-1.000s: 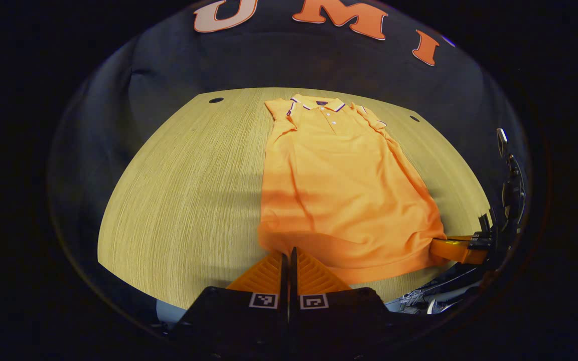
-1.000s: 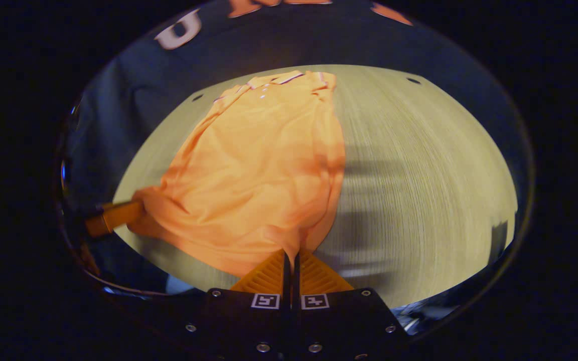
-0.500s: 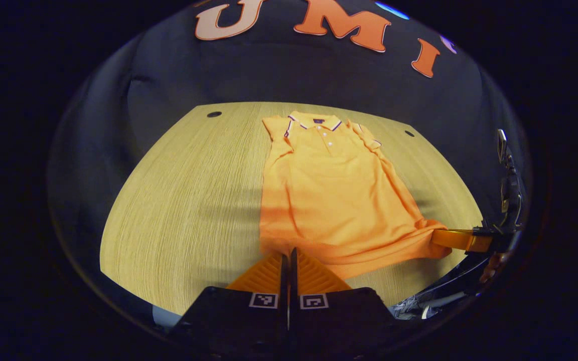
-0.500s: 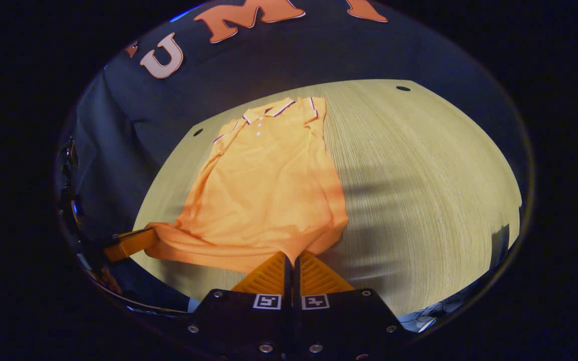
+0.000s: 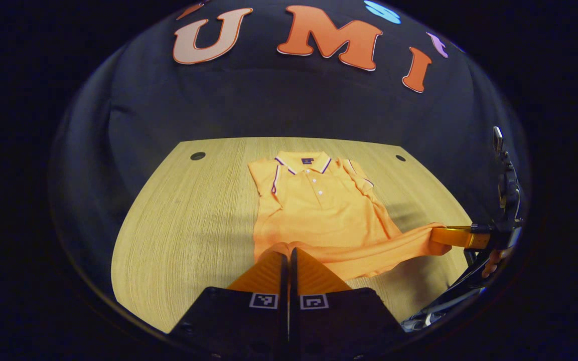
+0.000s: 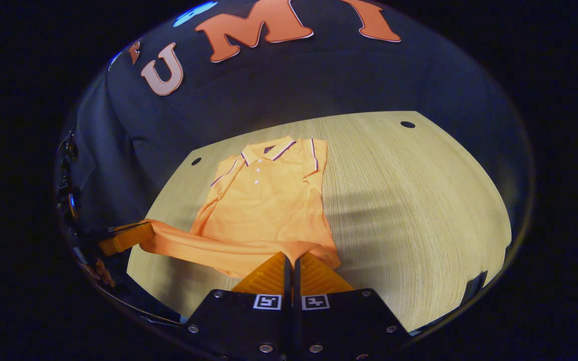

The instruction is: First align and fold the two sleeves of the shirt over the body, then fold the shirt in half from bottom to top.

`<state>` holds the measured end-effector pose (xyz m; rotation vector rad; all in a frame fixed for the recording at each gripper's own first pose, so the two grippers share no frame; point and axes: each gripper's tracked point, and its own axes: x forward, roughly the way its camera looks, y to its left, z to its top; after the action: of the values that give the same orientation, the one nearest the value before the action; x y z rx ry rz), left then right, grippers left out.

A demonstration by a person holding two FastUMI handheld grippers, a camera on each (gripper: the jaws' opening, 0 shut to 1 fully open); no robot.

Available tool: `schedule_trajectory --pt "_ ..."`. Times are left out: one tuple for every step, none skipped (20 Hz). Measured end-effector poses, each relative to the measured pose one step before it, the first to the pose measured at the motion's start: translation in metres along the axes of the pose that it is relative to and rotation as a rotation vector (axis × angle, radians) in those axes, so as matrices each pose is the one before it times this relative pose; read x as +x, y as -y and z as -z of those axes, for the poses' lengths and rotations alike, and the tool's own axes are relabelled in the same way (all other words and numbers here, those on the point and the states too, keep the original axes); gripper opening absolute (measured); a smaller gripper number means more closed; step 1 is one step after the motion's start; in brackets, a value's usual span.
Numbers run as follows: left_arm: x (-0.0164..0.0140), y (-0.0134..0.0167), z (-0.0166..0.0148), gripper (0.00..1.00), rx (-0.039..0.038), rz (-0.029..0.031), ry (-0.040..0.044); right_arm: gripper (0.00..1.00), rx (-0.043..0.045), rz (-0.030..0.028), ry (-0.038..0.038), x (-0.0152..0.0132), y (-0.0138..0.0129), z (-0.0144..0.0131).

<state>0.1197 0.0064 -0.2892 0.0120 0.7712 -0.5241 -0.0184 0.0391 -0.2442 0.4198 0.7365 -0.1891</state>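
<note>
Now both hand-held grippers (image 5: 288, 253) (image 6: 293, 256) pinch shirt (image 5: 319, 210) hem, raised above table (image 5: 193, 225).

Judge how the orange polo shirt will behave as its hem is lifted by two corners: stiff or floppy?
Probably floppy: the shirt sags between the left gripper and right gripper. Likely light: two pinches raise the hem. It may drag on the table.

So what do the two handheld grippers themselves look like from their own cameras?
Left gripper and right gripper look alike: two ribbed wedge-shaped fingers rising from a black body, with a small square black-and-white marker at each finger's base. The right gripper's body shows round screw heads. In the left gripper view, dark cables hang beneath the far gripper.
</note>
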Motion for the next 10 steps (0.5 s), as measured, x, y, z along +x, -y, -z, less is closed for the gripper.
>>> schedule_trajectory --pt "0.00424 -0.00165 -0.01120 0.01 0.01075 0.00105 0.01304 0.00 -0.00197 -0.00074 0.00517 0.00355 -0.00172 -0.00824" --pt "0.00440 -0.00114 -0.01002 0.02 0.00817 0.00541 0.00544 0.01 -0.01012 0.00563 0.00626 0.00488 0.00125 -0.00958" --pt "0.00582 -0.00135 -0.00690 0.01 0.00838 0.00475 -0.00316 0.00 -0.01467 0.01001 0.00202 0.00482 0.00154 -0.00814" --pt "0.00938 -0.00240 -0.00396 0.01 0.00826 0.00472 -0.00362 0.00 -0.00704 0.00583 0.00388 0.00604 0.00750 -0.00889" --pt "0.00653 -0.00187 -0.00723 0.01 0.00912 0.00365 0.00004 0.00 -0.00626 0.00245 0.00151 0.00329 0.00057 -0.00717" --pt "0.00471 -0.00169 -0.00747 0.01 0.00905 0.00455 -0.00341 0.00 -0.00596 0.00262 0.00302 0.00408 -0.00015 -0.00872" --pt "0.00570 -0.00232 -0.00831 0.01 0.01022 0.00473 0.00348 0.01 -0.01170 0.00928 0.01101 0.00309 0.00057 -0.00828" --pt "0.00821 -0.00232 -0.00718 0.01 0.00872 0.00539 0.00140 0.00 -0.02557 0.01109 0.01094 0.00614 0.00217 -0.00904" --pt "0.00878 -0.00358 -0.00886 0.01 0.01102 -0.00205 0.00261 0.00 -0.02320 0.01100 -0.00030 0.00760 0.00126 -0.00604" --pt "0.00880 -0.00304 -0.00993 0.01 0.00691 0.00486 0.00335 0.00 -0.01071 0.00607 -0.00769 0.00689 -0.00043 -0.00525"
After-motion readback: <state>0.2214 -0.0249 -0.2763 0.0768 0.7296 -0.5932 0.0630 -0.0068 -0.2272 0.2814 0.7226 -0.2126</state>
